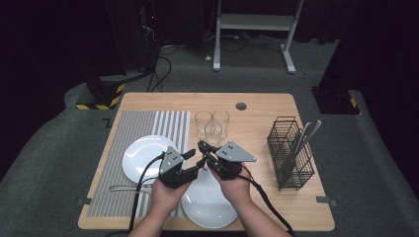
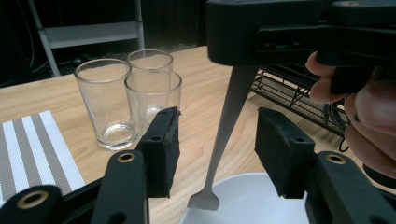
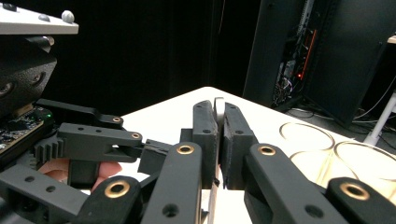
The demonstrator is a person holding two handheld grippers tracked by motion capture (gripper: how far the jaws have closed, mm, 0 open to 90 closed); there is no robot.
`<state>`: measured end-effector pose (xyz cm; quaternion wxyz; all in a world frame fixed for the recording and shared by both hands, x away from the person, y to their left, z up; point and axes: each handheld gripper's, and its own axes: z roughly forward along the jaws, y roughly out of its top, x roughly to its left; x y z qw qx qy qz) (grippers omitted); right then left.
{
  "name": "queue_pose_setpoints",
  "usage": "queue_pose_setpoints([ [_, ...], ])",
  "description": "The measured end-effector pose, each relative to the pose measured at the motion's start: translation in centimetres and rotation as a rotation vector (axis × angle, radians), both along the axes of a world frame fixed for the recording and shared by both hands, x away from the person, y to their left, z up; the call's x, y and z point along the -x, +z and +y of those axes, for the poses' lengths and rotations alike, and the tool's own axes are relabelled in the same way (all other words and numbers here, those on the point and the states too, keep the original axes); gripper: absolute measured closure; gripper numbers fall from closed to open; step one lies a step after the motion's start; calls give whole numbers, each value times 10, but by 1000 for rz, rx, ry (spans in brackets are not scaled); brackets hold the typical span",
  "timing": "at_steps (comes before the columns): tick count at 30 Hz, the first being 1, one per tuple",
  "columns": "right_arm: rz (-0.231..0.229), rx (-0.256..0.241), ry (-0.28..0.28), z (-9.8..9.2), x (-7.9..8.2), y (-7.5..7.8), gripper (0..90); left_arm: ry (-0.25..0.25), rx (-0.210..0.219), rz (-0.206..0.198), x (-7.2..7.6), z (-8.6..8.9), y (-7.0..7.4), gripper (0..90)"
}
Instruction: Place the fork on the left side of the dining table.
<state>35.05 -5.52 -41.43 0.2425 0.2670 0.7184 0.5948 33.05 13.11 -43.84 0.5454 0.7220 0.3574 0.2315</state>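
Cutlery handle [image 2: 229,121] hangs pinched in my right tool [image 3: 218,140], dangling over the white plate [image 2: 243,198] near the table's front edge. My left tool [image 2: 215,149] stands open around it, touching nothing. I judge a handover: close left, then release right. Glasses [image 2: 140,93] stand near behind; rack [image 1: 291,153] well apart.

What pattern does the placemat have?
The placemat has grey and white stripes, finer on its left part; the high view shows it best.
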Motion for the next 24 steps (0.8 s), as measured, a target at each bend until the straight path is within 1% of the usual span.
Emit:
queue_pose_setpoints([
  [6,3,4,7,2,1,1,860,2,-9,-11,-2,-4,3,580],
  [10,1,5,10,3,1,2,860,12,-9,-4,-3,-7,4,627],
  [16,2,7,8,4,0,3,860,23,-13,-16,-3,-8,6,706],
  [24,5,3,8,5,0,2,860,24,-24,-33,-2,-9,5,743],
])
